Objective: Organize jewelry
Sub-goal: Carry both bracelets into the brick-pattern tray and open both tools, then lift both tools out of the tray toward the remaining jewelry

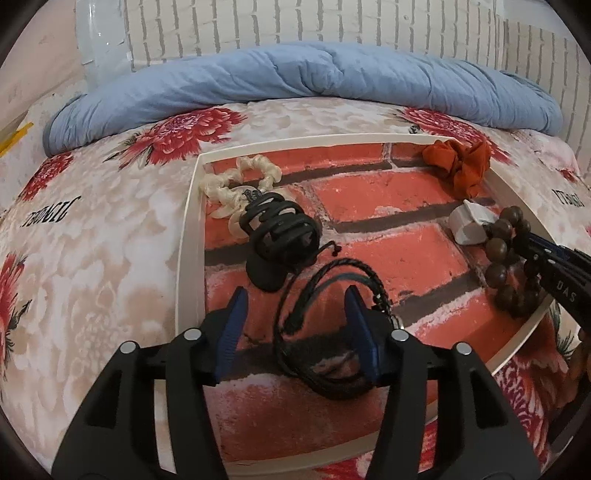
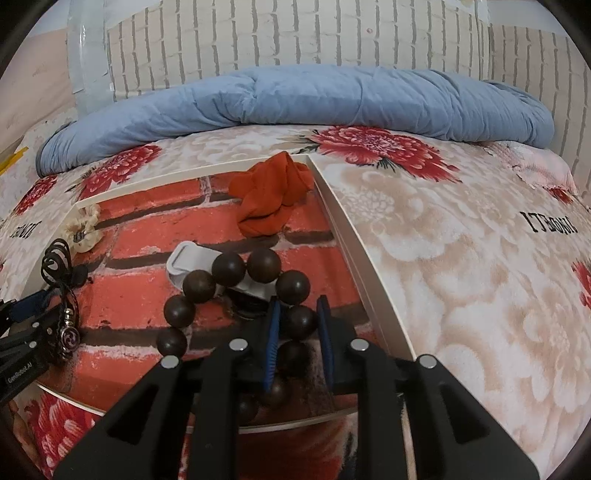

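A shallow tray with a white rim [image 1: 190,221] and a red brick-print floor lies on a floral bed. My left gripper [image 1: 295,325] is open, its jaws on either side of a black braided cord bracelet [image 1: 328,291] on the tray floor. My right gripper [image 2: 297,325] is shut on a dark wooden bead bracelet [image 2: 229,269], which also shows in the left wrist view [image 1: 496,251]. A black claw hair clip [image 1: 280,229], a cream scrunchie [image 1: 240,184], an orange scrunchie [image 2: 269,192] and a white clip [image 2: 192,262] lie in the tray.
A blue duvet [image 1: 295,74] lies bunched along the far side of the bed, against a white brick-pattern wall [image 2: 295,33]. The floral blanket [image 2: 461,258] surrounds the tray on all sides.
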